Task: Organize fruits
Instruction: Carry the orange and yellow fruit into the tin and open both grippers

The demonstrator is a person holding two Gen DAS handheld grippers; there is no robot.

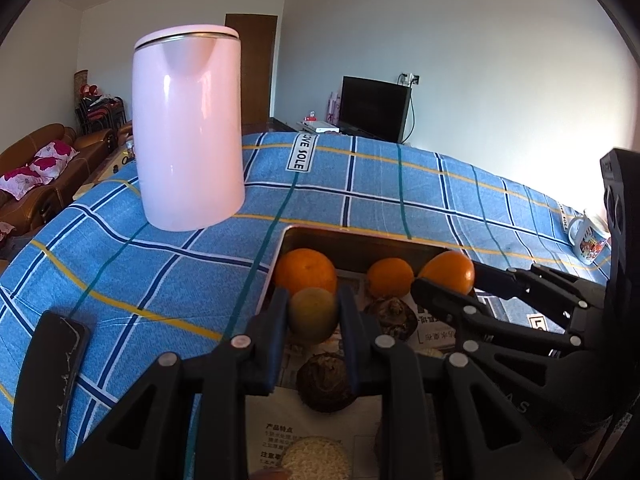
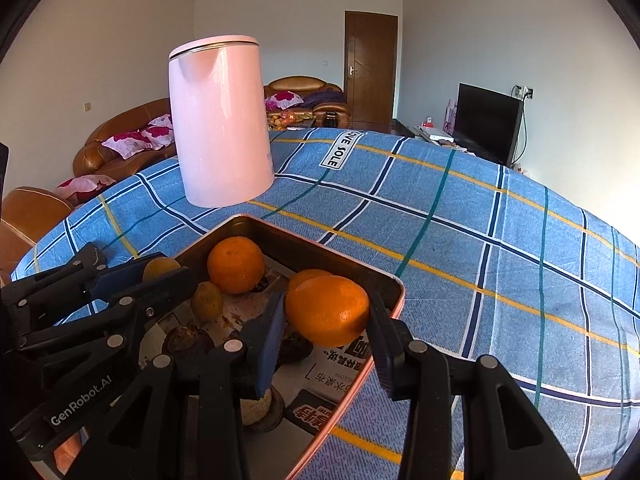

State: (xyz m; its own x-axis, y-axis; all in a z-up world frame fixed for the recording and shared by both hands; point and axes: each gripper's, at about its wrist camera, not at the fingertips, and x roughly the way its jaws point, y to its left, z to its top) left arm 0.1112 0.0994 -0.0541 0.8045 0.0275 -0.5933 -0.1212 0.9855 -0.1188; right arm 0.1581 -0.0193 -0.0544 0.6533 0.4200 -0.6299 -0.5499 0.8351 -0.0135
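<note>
My left gripper [image 1: 313,312] is closed around a yellow-green fruit [image 1: 313,314], both blue-padded fingers pressed against its sides, over the near left part of the metal tray [image 1: 360,240]. My right gripper [image 2: 326,314] grips an orange [image 2: 327,310] the same way, a finger touching each side of it, near the tray's right rim (from the left wrist view the same orange sits at the tips of the right fingers). The tray rests on a blue checked tablecloth [image 2: 460,240] and is lined with printed paper. Inside it a larger orange [image 1: 306,272] lies in the far left corner, a smaller orange [image 1: 390,276] just beside it, and several dark brown fruits [image 1: 326,386] lie nearer me. A pink kettle [image 1: 188,128] stands upright on the cloth beyond the tray, apart from it. A mug [image 1: 588,240] sits at the cloth's far right edge.
</note>
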